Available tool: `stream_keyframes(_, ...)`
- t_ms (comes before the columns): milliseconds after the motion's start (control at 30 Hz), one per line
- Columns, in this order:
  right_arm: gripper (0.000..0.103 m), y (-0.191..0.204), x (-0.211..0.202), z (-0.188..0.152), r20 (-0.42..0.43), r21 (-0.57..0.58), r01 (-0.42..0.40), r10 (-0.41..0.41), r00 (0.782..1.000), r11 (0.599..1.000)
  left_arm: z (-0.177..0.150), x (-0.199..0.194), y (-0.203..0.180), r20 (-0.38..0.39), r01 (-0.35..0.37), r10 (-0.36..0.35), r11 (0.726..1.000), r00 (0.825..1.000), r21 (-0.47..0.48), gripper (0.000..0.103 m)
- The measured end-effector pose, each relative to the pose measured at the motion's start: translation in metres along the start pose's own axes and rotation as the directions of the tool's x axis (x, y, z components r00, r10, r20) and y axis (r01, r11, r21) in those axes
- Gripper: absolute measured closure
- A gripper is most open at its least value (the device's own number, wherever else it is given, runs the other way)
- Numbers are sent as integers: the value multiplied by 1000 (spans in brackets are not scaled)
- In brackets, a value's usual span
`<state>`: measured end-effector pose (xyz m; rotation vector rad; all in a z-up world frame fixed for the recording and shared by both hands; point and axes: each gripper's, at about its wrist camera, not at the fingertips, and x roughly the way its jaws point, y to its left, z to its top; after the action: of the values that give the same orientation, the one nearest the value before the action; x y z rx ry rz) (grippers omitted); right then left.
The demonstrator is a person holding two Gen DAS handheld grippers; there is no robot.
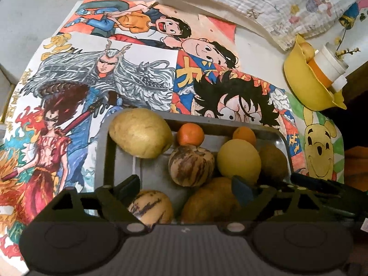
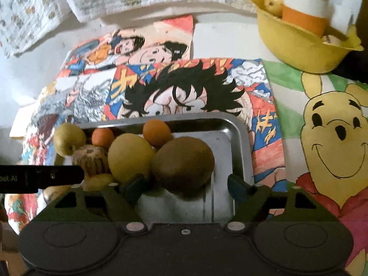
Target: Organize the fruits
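Several round fruits, fuzzy kiwi — metal tray

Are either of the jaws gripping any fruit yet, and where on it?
Nothing is held. The left gripper and the right gripper both hang open over the metal tray; the kiwi sits between the right jaws, unclamped.

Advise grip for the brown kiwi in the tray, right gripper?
Take the kiwi across its short middle, coming from the near side where the right gripper is open. Its left flank touches the yellow fruit; the right is bare tray.
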<state>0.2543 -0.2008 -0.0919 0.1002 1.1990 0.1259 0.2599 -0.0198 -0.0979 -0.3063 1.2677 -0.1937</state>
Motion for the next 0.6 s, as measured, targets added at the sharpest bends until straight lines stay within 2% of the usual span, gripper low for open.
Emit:
stream_keyframes(300,17,6,-25,-6,62,8,22,-22,998,1000,-2,-25,-1,55,-1,-2,999,998,43,8)
stream_keyframes(433,10,10,-40,-14,102,34,23,-26,994,999,-5,-41,0,108,-16,8,997,994,77,5)
stream_keyframes(600,6,24,-60,-27,163,29,24,-28,986,999,-14,-60,4,162,-23,4,993,987,117,4)
